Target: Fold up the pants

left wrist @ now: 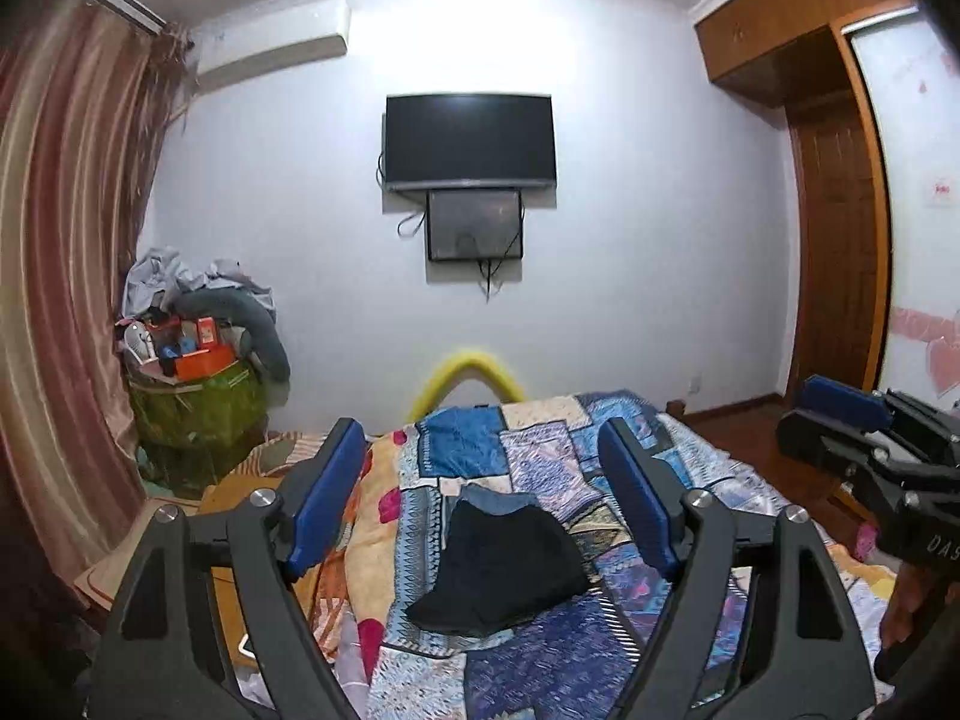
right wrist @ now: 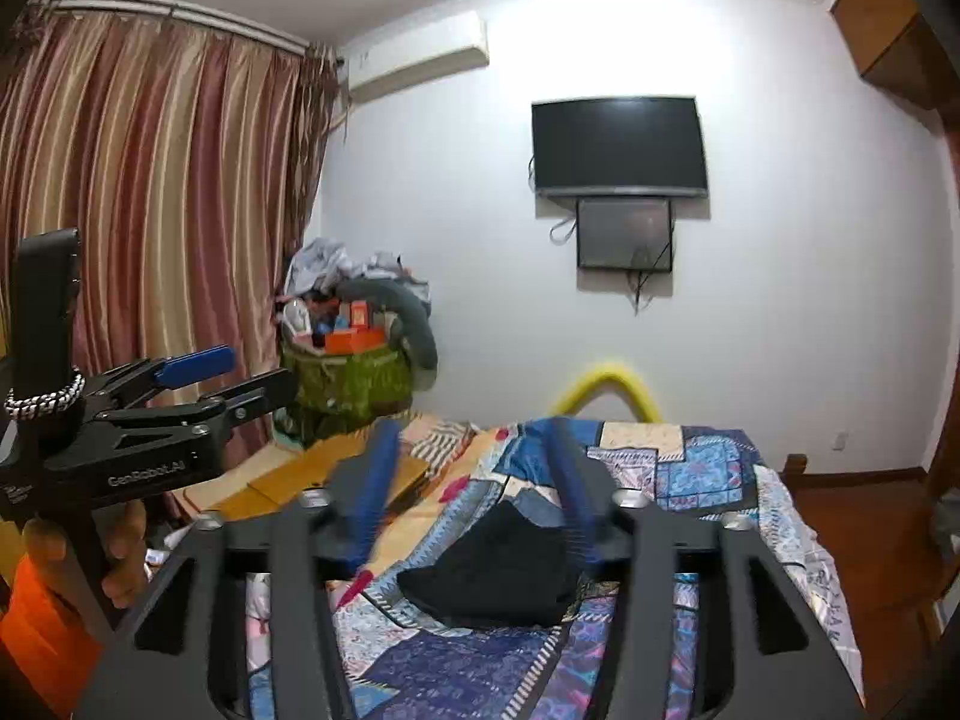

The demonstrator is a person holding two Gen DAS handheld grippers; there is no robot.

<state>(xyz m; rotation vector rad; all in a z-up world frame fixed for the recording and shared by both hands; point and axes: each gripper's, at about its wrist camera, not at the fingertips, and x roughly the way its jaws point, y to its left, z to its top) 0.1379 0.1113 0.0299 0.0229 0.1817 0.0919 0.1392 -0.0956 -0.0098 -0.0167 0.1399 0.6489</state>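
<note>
Bed (left wrist: 540, 438) with a patchwork quilt (left wrist: 528, 660) fills the lower room, striped curtain (right wrist: 150, 180) on the left, dark TV (left wrist: 470, 141) on the far wall, green bin (right wrist: 345, 378) of clutter in the corner. Black pants (left wrist: 504, 570) lie in a folded heap mid-quilt on top of a blue garment (left wrist: 498, 498). Both claws hover above the bed and hold nothing: left claw (left wrist: 483, 498) spread wide, right claw (right wrist: 474, 492) motion-blurred with fingers apart.
</note>
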